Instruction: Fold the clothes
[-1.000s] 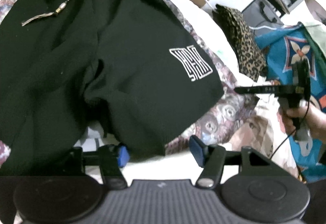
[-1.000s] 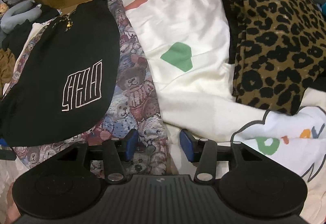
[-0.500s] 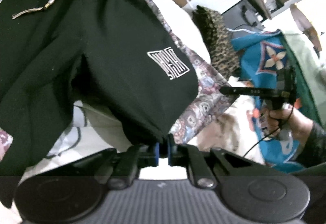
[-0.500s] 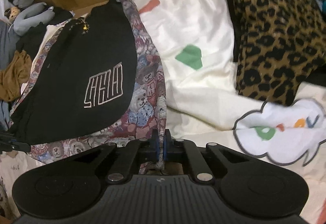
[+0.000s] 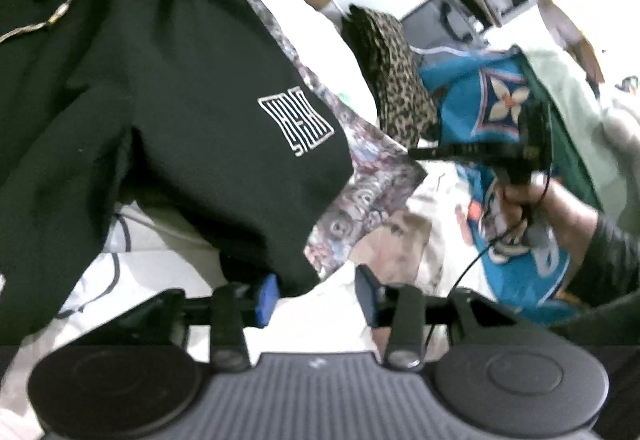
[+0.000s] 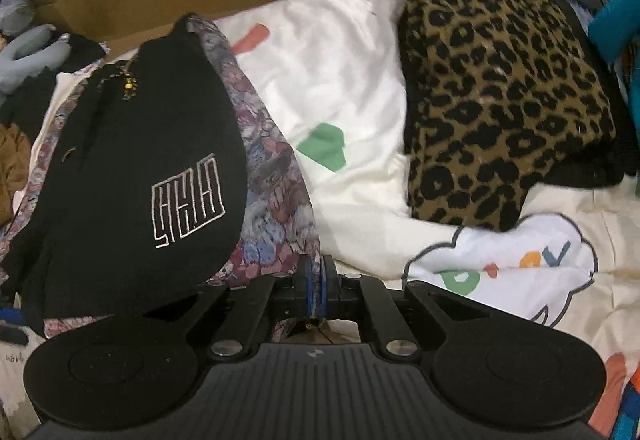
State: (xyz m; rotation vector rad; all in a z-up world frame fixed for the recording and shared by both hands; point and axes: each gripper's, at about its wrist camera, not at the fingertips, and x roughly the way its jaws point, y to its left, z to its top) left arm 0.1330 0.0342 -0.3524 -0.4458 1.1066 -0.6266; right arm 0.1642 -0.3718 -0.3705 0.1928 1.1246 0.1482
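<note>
Black shorts (image 5: 168,112) lying unfolded on bear-print cloth (image 6: 276,176): right gripper (image 6: 316,286) fingers pinching its corner, left gripper (image 5: 316,294) fingers gaping beside the hem, needing to grip it.

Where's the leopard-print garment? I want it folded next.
In the right wrist view the leopard-print garment lies upper right on the white bedding, across from the black shorts.

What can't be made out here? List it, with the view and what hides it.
- Left wrist view: lower left leg of the black shorts, hidden behind the left gripper housing.
- Right wrist view: what the shut right gripper pinches; the pads cover it, probably the edge of the bear-print cloth.
- Right wrist view: the leopard-print garment, motion-blurred; type unclear.
</note>
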